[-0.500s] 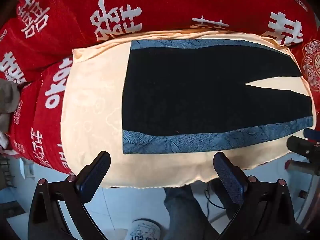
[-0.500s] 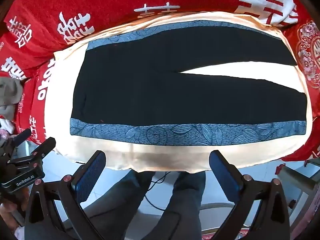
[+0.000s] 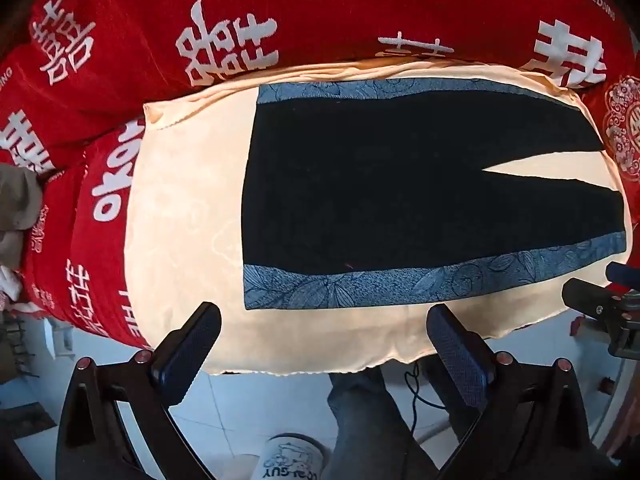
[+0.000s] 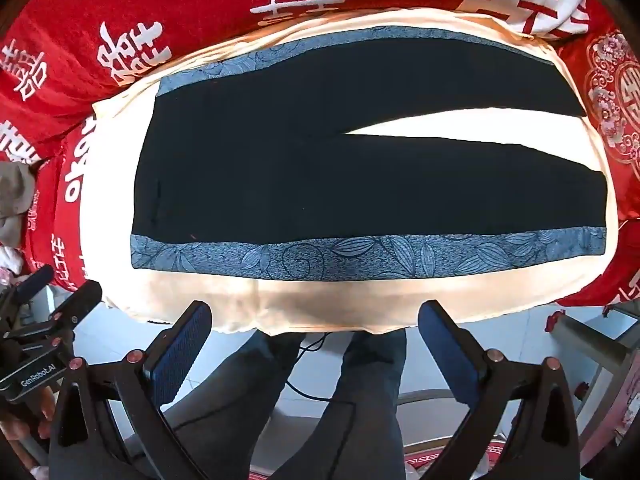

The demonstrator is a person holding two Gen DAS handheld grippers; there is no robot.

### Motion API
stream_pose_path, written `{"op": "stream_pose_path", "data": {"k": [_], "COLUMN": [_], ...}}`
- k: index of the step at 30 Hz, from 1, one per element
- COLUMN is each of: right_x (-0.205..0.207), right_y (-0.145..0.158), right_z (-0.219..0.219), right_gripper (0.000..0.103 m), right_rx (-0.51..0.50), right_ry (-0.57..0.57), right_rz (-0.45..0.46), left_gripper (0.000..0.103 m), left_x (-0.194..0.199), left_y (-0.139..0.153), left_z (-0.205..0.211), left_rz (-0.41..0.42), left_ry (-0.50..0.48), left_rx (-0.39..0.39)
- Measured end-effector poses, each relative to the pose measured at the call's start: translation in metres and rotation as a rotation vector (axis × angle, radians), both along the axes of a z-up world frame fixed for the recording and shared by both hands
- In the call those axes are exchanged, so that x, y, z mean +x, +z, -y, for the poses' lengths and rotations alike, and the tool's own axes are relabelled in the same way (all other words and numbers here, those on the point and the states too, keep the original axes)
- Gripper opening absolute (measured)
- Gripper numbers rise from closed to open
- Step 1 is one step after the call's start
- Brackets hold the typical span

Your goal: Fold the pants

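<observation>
Flat beyond both wide-spread grippers, left gripper (image 3: 322, 344) and right gripper (image 4: 314, 340), lie the pants (image 4: 360, 176).

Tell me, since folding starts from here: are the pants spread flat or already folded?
Spread flat: the pants lie unfolded on the cream cloth, both legs apart.

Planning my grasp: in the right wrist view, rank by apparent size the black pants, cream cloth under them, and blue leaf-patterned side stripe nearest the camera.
1. Cream cloth
2. Black pants
3. Blue leaf-patterned side stripe
</observation>
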State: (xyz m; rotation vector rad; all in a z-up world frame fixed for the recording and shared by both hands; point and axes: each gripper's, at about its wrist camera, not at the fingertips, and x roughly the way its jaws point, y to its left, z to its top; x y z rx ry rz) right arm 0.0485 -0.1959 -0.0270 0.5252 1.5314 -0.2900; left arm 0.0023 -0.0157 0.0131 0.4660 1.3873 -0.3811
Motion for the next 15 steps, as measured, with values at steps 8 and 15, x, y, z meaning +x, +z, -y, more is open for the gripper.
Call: {"op": "stream_pose_path", "data": {"k": [8,15], "right_x": [0.0057,0.0050], "right_y": [0.0009,0.0016], "right_z": [0.0004,0.0025], "right_gripper": [0.103,0.103], "right_rx": [-0.014,-0.021], "right_ry": [0.015,0.013], "right_rz": [-0.007,-0.012], "left_gripper": [0.103,0.103], "left_x": [0.0004,0.0004], "left_y": [0.0007,0.0018], "left_z": [0.0044,0.0053], "left_rz": [0.004,0.015], "left_ry": [-0.017,-0.016], "left_rx": [0.009,0.013]}}
